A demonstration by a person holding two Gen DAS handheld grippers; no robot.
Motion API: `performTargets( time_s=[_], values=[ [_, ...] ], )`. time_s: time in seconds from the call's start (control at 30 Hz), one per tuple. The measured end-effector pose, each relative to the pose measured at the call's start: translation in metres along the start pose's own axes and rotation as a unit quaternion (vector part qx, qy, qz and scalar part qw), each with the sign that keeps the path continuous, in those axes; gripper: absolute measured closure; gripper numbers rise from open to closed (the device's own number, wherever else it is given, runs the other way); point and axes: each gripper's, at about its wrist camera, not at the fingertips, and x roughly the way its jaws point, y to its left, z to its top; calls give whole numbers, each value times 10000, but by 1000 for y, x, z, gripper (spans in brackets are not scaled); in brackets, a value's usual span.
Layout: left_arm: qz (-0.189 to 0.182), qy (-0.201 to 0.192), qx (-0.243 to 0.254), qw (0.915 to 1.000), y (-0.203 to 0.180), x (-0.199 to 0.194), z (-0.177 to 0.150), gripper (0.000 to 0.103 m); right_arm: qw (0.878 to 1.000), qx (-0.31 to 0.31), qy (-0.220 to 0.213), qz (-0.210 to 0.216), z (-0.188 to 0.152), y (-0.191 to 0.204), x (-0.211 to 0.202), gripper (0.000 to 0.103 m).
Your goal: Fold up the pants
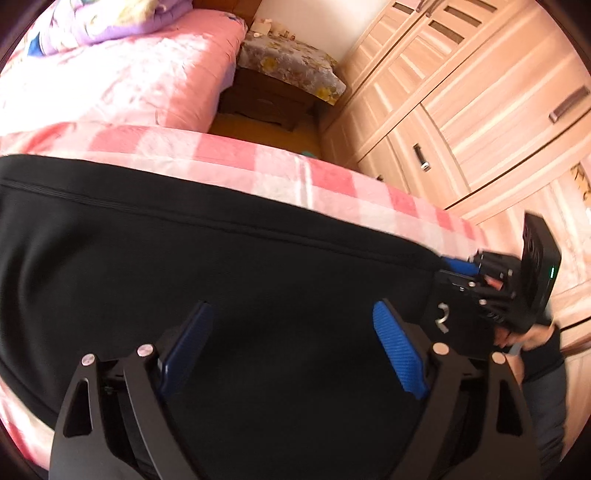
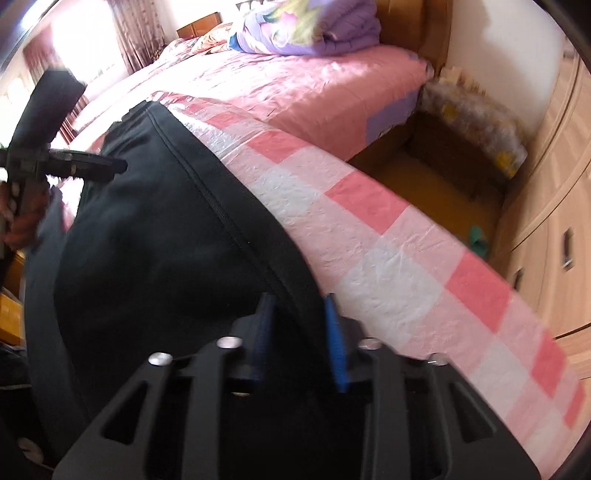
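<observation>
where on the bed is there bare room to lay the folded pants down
Free: the checked blanket strip between the pants and the bed edge, and the pink sheet up to the purple quilt. Crowded: where both grippers work the pants.

From my feed, the pants (image 2: pixel 155 236) ran off the lower edge, and fabric hid whether the right gripper (image 2: pixel 300 339) pinched them.

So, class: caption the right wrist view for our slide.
Right gripper pinching black pants on checked pink blanket.
</observation>
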Motion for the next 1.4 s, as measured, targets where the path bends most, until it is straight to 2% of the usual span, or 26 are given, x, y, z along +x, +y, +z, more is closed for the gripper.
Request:
performTargets(
  time_s=[0.13,0.23,0.37,0.43,0.47,0.53,0.6,0.63,0.7,0.77,0.8,0.83,0.87,0.9,0.97,1.03,1.1,1.13,1.2,1.23,1.37,1.4],
  values=[
    [-301,49,-472,9984,-4,-1,1,15,9942,-574,-706,-576,-18,49,-46,94],
    [-246,63,-659,9975,-11,-4,-1,15,9850,-822,-1119,-1025,-45,91,-77,94],
    [-322,-20,-1002,9944,-17,-6,-2,14,9737,-1100,-1421,-1400,-79,148,-97,94],
    [-357,-204,-1398,9893,-11,-12,-6,14,9700,-1161,-1456,-1562,-98,172,-99,94],
    [-304,-250,-1522,9876,-8,-14,-7,14,9681,-1161,-1483,-1650,-104,182,-97,94],
    [158,-329,-1804,9829,4,-17,-11,17,9663,-1001,-1580,-1767,-125,191,-102,94],
    [281,-383,-2136,9758,24,-19,-20,57,9650,-830,-1600,-1906,-136,194,-102,94],
    [264,-362,-2137,9759,30,-20,-23,91,9658,-697,-1525,-1977,-140,194,-98,94],
    [5,-613,-2027,9773,36,-32,-39,94,9653,-444,-1578,-2031,-146,192,-98,92],
    [-102,-1171,-1758,9774,32,-59,-60,94,9710,-58,-1554,-1816,-154,189,-106,66],
    [-223,-1549,-1591,9748,29,-82,-77,94,9709,189,-1615,-1756,-159,188,-114,24],
    [-291,-1777,-1497,9722,27,-97,-89,94,9662,537,-1911,-1646,-170,186,-131,5],
    [-438,-2047,-1373,9682,24,-116,-107,94,9620,843,-2171,-1423,-183,184,-146,5],
    [-584,-2242,-1219,9651,21,-132,-127,94,9597,1103,-2255,-1262,-191,183,-153,4],
    [-625,-2450,-804,9642,14,-153,-171,93,9425,2036,-2470,-966,-217,164,-171,4],
    [-632,-2467,-598,9652,14,-150,-194,93,9154,3074,-2541,-539,-239,130,-174,4],
    [-556,-2317,-575,9695,20,-134,-206,93,8863,3998,-2316,-299,-247,93,-167,5],
    [-641,-2222,-657,9707,26,-128,-209,93,8705,4395,-2213,-132,-247,73,-162,8],
    [-714,-2177,-813,9700,30,-122,-212,93,8489,4765,-2287,66,-243,48,-159,20],
    [-697,-2231,-783,9691,30,-122,-212,93,8398,4953,-2222,66,-234,35,-157,20],
    [-663,-2212,-766,9699,30,-119,-217,91,8386,5050,-2041,86,-199,12,-138,22],
    [-695,-2187,-814,9699,33,-119,-218,89,8404,5068,-1919,11,-188,3,-129,27]
  ],
)
